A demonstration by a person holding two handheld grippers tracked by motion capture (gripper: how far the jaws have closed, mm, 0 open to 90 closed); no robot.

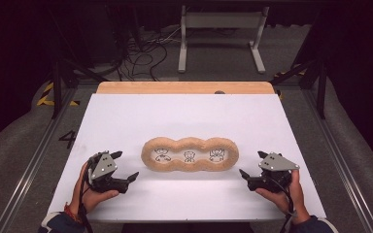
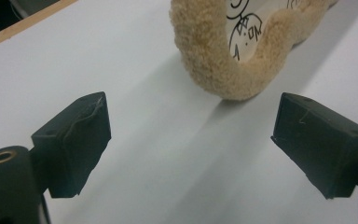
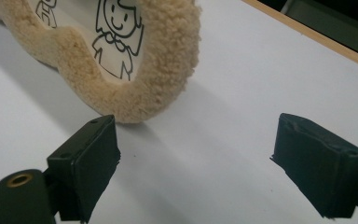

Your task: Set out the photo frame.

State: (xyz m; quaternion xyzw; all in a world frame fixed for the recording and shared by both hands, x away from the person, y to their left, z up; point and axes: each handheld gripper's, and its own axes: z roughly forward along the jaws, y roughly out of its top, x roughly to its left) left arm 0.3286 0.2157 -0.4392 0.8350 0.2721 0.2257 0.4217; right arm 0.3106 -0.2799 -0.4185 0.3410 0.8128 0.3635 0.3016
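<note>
Your left hand rests low on the white table, near its front left corner, palm under the left gripper. That gripper lies level and points right, toward the fuzzy frame. Its jaws stand wide apart with nothing between them; in the left gripper view bare tabletop shows in the gap, and the near end of the fuzzy frame sits just beyond the fingertips, not touched.

Your right hand mirrors it at the front right, holding the right gripper level and aimed left. Jaws spread wide here too, empty. In the right gripper view the fuzzy frame lies just past one fingertip, close but apart.

The fuzzy frame lies flat mid-table between the two grippers: tan plush border, three rounded windows with line-drawn figures. Wooden edge runs along the table's far side.
</note>
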